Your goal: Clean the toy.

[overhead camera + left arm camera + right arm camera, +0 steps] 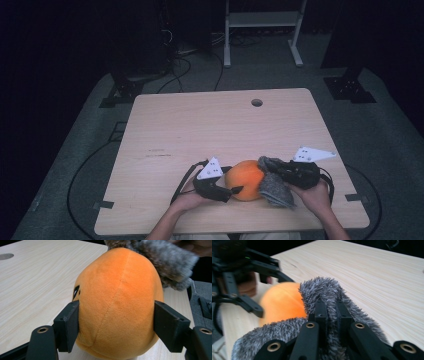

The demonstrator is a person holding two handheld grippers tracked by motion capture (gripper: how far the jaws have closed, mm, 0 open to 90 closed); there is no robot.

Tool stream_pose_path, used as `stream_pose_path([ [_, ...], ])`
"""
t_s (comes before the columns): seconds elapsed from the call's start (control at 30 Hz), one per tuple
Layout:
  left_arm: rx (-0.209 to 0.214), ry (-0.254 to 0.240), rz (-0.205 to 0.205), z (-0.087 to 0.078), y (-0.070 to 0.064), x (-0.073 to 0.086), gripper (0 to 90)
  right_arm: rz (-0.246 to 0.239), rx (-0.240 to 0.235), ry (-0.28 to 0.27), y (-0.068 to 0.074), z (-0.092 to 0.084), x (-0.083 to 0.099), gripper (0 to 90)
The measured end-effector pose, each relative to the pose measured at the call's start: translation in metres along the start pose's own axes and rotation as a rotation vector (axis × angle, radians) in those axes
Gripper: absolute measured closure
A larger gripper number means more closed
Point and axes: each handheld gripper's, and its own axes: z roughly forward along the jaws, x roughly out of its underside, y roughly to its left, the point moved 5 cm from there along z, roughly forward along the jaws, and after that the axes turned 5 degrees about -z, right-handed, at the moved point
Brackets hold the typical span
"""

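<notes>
Item: orange plush toy (245,180), rounded body with a grey furry part (275,186) attached on its right side; a small dark eye mark showed on its flank in the left gripper view.
Location: I found it lying on the wooden table (200,125), near the front edge, between my two grippers.
Left gripper (233,191): I had its jaws around the orange body (117,305), one pad (71,325) against each flank; the plush looked lightly bulged between them, so I judged a clamp on the toy, not a hard squeeze.
Right gripper (274,170): I had its jaws together on the grey fur (324,292); in the right gripper view the pile stood up around and between the two black fingers (321,312), pinched tight.
Support: the toy's underside appeared to rest on the tabletop; I could not tell whether any of it was lifted.
Surroundings: a round cable hole (256,102) near the far edge, well apart from the work; a pale metal frame (262,20) on the floor beyond.
Step in hand: I judged this a two-point hold, body steadied on the left, fur gripped on the right, ready for pulling or turning the grey part against the orange body.
Next move calls for: a steady left clamp so the round body does not slip out; a slow pull on the right, since fur may slide from closed jaws.
</notes>
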Motion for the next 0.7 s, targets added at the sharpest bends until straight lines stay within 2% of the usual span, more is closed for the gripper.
stream_pose_path([
  [0.13, -0.008, -0.001, 0.006, 0.0, 0.0, 0.001, 29.0, 0.026, 0.027, -0.001, -0.007, -0.006, 0.001, 82.2],
  [0.2, -0.011, 0.001, 0.014, 0.0, 0.001, 0.001, 29.6, 0.032, 0.004, -0.028, -0.003, -0.01, -0.006, 82.2],
  [0.3, -0.014, -0.001, 0.014, 0.0, 0.0, 0.001, 29.5, -0.013, -0.043, -0.051, 0.014, -0.01, -0.019, 82.2],
  [0.37, -0.015, 0.004, 0.014, -0.001, 0.001, 0.002, 29.5, -0.07, -0.034, -0.029, 0.023, -0.006, -0.021, 82.2],
  [0.43, -0.014, 0.002, 0.013, -0.001, 0.001, 0.002, 29.5, -0.083, -0.016, -0.001, 0.022, -0.002, -0.017, 82.1],
  [0.53, -0.016, -0.002, 0.012, 0.0, 0.0, 0.001, 29.4, -0.019, 0.024, 0.016, 0.001, -0.004, -0.003, 82.2],
  [0.6, -0.016, 0.0, 0.017, 0.0, 0.0, 0.002, 29.2, 0.024, 0.056, 0.015, -0.012, -0.013, 0.003, 82.2],
  [0.7, -0.016, -0.006, 0.012, 0.001, 0.001, 0.002, 29.1, 0.042, 0.035, -0.034, -0.011, -0.021, -0.005, 82.1],
])
